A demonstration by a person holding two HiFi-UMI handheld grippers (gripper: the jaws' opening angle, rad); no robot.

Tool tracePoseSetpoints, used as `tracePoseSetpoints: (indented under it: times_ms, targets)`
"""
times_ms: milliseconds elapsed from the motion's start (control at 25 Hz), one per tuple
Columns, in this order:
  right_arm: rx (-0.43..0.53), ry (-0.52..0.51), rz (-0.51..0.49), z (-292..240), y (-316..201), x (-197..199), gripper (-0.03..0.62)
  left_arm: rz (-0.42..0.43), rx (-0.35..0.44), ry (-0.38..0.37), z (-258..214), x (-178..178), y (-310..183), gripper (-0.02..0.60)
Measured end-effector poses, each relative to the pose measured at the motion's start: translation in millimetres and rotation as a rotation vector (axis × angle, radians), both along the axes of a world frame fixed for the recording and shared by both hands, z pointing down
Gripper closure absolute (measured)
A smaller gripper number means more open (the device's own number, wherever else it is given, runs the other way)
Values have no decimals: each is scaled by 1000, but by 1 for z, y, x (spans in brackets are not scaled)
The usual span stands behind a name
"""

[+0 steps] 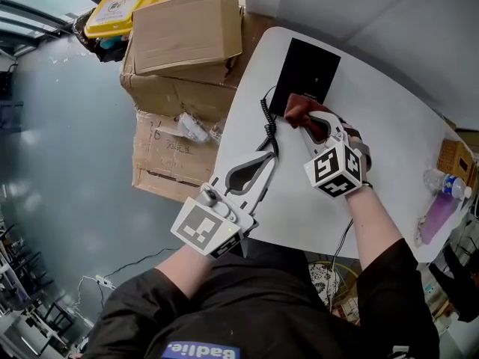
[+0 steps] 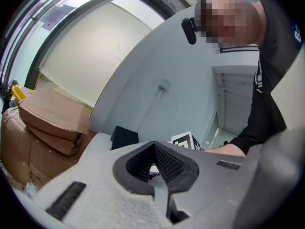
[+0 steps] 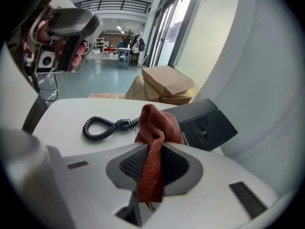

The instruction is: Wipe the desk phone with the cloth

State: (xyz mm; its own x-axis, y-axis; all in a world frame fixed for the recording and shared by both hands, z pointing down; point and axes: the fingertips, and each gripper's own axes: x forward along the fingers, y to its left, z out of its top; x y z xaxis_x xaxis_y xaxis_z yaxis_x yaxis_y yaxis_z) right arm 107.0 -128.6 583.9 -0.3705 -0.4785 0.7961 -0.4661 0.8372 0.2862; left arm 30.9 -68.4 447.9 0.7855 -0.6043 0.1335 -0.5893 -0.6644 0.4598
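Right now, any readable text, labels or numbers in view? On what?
None reads clearly.
yellow case: round label, print too small.
cardboard box: dark markings, blurred.
desk phone: faint marks, too small.
bottle: label unreadable.
left gripper and right gripper cubes: square patterns, no words.
blue tag on the shirt: a person's tag, not read.

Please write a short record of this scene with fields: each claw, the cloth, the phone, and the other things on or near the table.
left claw: shut, nothing between its jaws; tips next to the coiled cord
right claw: shut on the cloth
cloth: red-brown, bunched, at the near edge of the desk phone; contact not clear
desk phone: black, lying on the table
table: white; a water bottle lies near its right edge
beside the table: stacked cardboard boxes
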Motion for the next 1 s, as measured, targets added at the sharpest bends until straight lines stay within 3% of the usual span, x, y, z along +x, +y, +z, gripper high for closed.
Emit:
tracePoseSetpoints:
  times_ms: [200,520,720,1000]
  targets:
    - [-43,-18,0,5,26,-19,514,13,2,1,-5,-5,13,568]
    - [-31,-42,-108,9,38,-84,514,-4,-11,-9,-15,-19,21,569]
    - [-44,-45,-109,12,27,-81,514,-29,-24,-18,-6,-27,24,568]
    - [-77,6,-108,21,33,-44,514,-15,-27,-7,-6,-7,22,568]
